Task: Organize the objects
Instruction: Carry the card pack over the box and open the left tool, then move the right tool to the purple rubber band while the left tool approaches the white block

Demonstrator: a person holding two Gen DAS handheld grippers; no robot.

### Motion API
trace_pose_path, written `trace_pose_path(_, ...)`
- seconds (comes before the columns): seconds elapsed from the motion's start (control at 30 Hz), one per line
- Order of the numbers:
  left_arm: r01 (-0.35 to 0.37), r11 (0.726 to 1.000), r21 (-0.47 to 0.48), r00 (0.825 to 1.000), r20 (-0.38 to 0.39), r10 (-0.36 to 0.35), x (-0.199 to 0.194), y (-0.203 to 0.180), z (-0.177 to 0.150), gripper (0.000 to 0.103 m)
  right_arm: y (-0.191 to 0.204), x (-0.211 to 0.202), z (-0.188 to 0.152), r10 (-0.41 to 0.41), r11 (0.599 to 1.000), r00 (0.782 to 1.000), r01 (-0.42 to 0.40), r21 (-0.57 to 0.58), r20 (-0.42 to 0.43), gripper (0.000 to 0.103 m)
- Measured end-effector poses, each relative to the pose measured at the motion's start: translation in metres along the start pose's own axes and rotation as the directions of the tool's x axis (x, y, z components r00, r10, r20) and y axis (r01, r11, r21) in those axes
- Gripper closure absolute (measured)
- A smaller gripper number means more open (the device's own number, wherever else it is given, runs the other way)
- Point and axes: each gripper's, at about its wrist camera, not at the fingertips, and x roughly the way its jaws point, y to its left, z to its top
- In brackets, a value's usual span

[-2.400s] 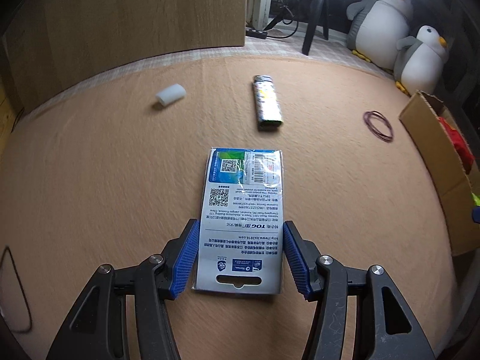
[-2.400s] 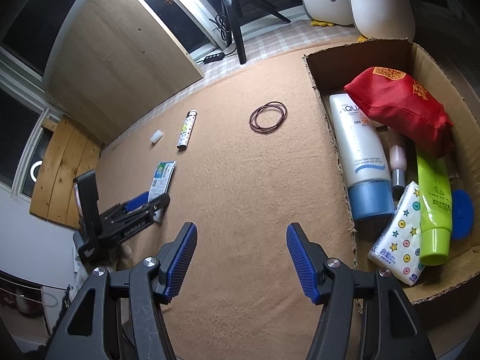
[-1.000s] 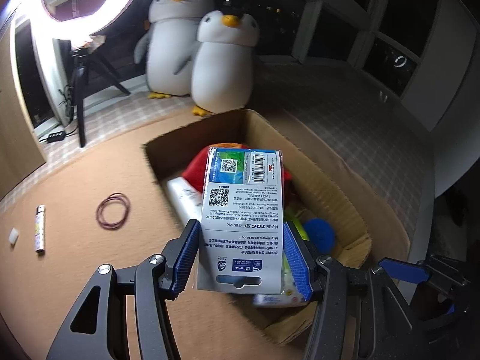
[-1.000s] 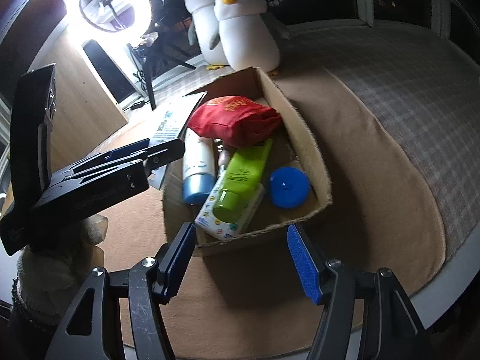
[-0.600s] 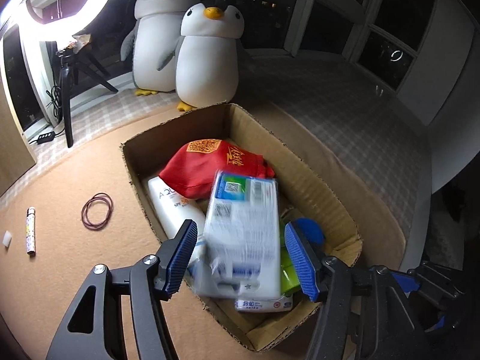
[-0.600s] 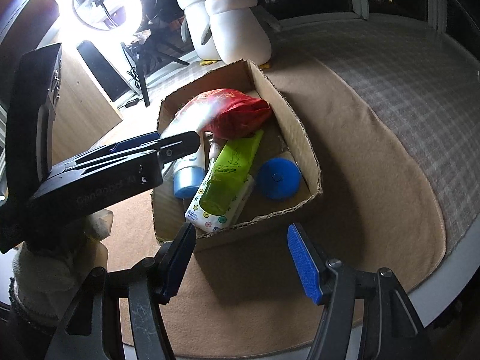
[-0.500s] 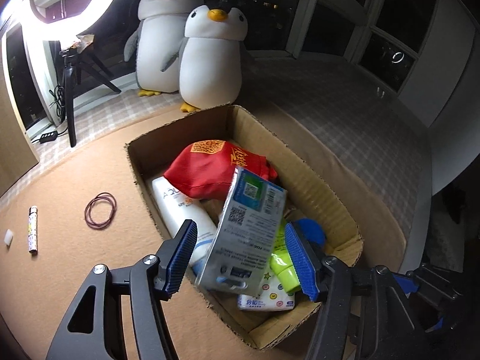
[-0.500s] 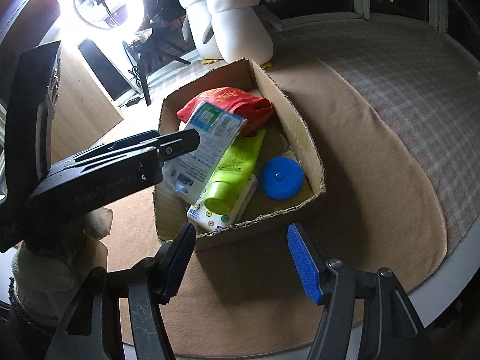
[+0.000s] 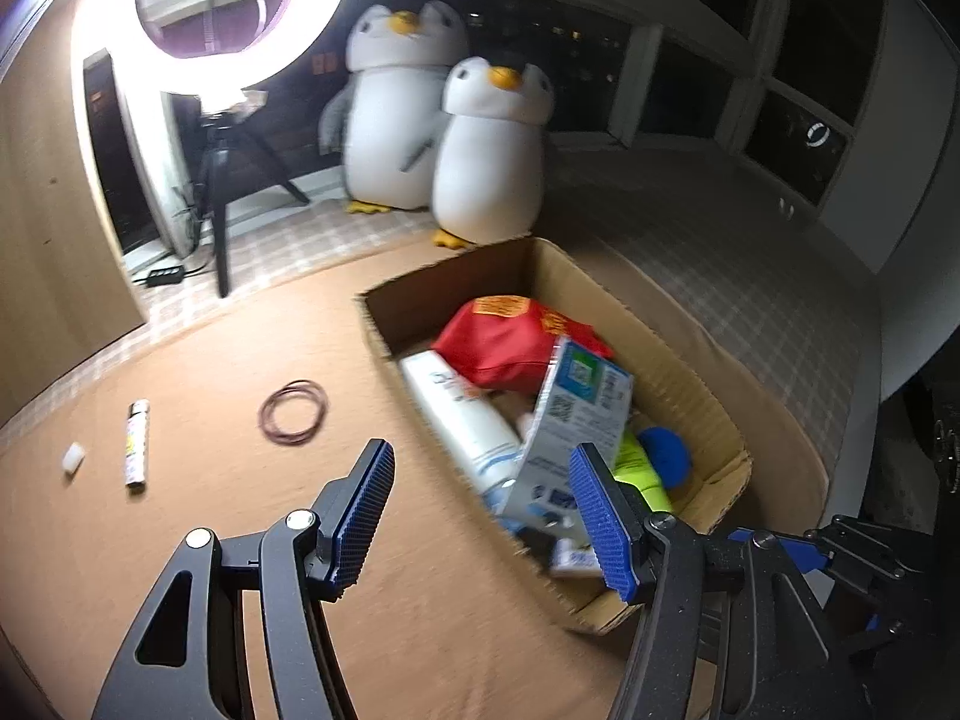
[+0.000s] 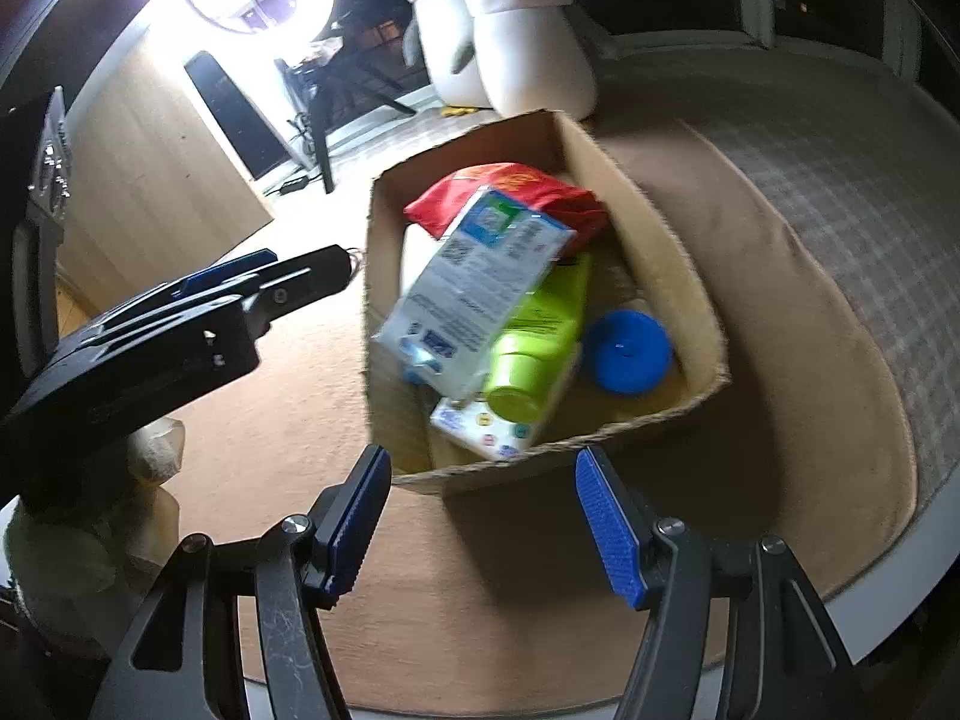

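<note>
A cardboard box (image 9: 678, 354) (image 10: 636, 204) stands on the tan mat. The white and blue packet (image 9: 570, 414) (image 10: 480, 276) lies tilted inside it, leaning on a red pouch (image 9: 498, 342) (image 10: 540, 195), a white tube (image 9: 462, 414) and a green tube (image 10: 540, 336). A blue lid (image 10: 627, 351) and a star-print tissue pack (image 10: 486, 429) also lie in the box. My left gripper (image 9: 480, 516) is open and empty, above the mat by the box's left wall. My right gripper (image 10: 480, 522) is open and empty, in front of the box.
On the mat left of the box lie a ring of rubber bands (image 9: 294, 411), a lighter (image 9: 137, 441) and a small white cap (image 9: 73, 457). Two plush penguins (image 9: 456, 150), a ring light on a tripod (image 9: 216, 18) and a wooden panel stand behind.
My left gripper carried the packet from the mat to the box, opened and let it drop inside. It has since drawn back to the left. The right gripper stayed open.
</note>
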Motion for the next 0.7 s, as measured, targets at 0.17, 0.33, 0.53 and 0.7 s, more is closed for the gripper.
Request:
trace_pose_path(0.17, -0.033, 0.999, -0.030, 0.999, 0.022, 0.033, -0.022, 0.025, -0.007, 0.038, 0.024, 0.006, 0.001, 0.021, 0.999, 1.000, -0.021, -0.036, -0.009, 0.042)
trace_pose_path(0.33, -0.062, 0.995, -0.074, 0.997, 0.033, 0.065, -0.041, 0.057, -0.016, 0.036, 0.048, 0.012, 0.004, 0.049, 0.996, 0.999, -0.050, -0.067, -0.014, 0.042)
trace_pose_path(0.53, -0.106, 0.982, -0.154, 0.994, 0.016, 0.110, -0.056, 0.111, -0.037, 0.035, 0.080, 0.022, 0.010, 0.072, 0.991, 0.997, -0.073, -0.115, -0.010, 0.042)
trace_pose_path(0.7, -0.161, 0.960, -0.228, 0.987, -0.022, 0.160, -0.066, 0.165, -0.065, 0.035, 0.103, 0.033, 0.017, 0.082, 0.985, 0.997, -0.080, -0.155, 0.006, 0.040)
